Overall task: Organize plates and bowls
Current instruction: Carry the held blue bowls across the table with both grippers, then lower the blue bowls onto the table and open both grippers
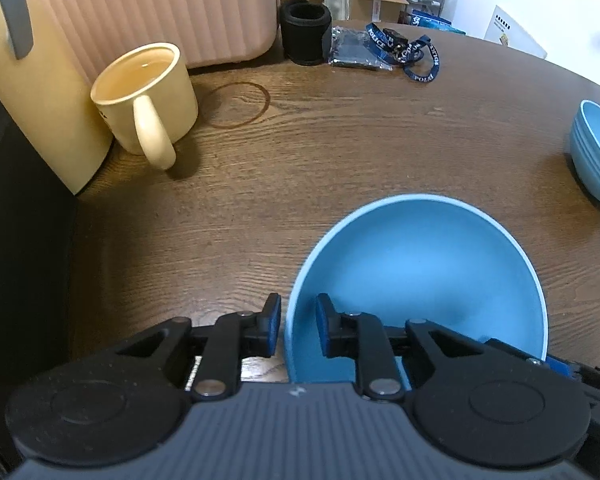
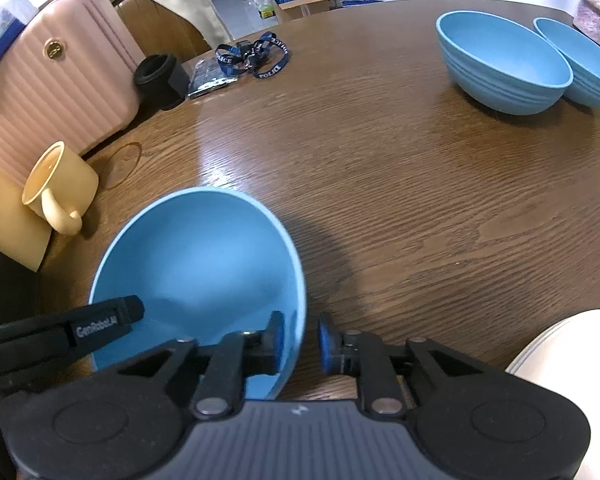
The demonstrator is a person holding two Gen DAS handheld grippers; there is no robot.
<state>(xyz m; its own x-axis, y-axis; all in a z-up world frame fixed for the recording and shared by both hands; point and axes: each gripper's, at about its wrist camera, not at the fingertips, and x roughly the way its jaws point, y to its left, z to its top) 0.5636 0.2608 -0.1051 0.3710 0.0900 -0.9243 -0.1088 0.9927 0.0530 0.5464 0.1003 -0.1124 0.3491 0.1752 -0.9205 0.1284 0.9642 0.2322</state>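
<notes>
Left gripper (image 1: 298, 330): fingers set narrowly apart, straddling the near-left rim of the blue bowl (image 1: 420, 276). A sliver of gap is seen between each pad and the wall; no pressing is evident, so the rim is judged to be released or nearly so.

Right gripper (image 2: 302, 342): same arrangement on the bowl's opposite rim, one finger inside the bowl, one outside over the tabletop (image 2: 380, 160). The pads are likewise seen just clear of the wall.

The bowl is taken to be resting on the tabletop, near the front edge, between both grippers. Whether it sits fully flat cannot be told; its rim looks slightly blurred in the right wrist view.

Step in hand, as judged: letting go of the bowl after placement. To be done well, both sets of fingers should be opened a little further before being lifted, so that no pad drags the rim. The lift should be made straight up along the wall, both sides together, to avoid tipping.

Further out: a yellow mug (image 1: 148, 100) stands to the left, near but apart from the bowl. Two more blue bowls (image 2: 500, 60) sit side by side far right, well apart. A pale plate edge (image 2: 568, 344) is seen at the near right; it should not be knocked on withdrawal.
</notes>
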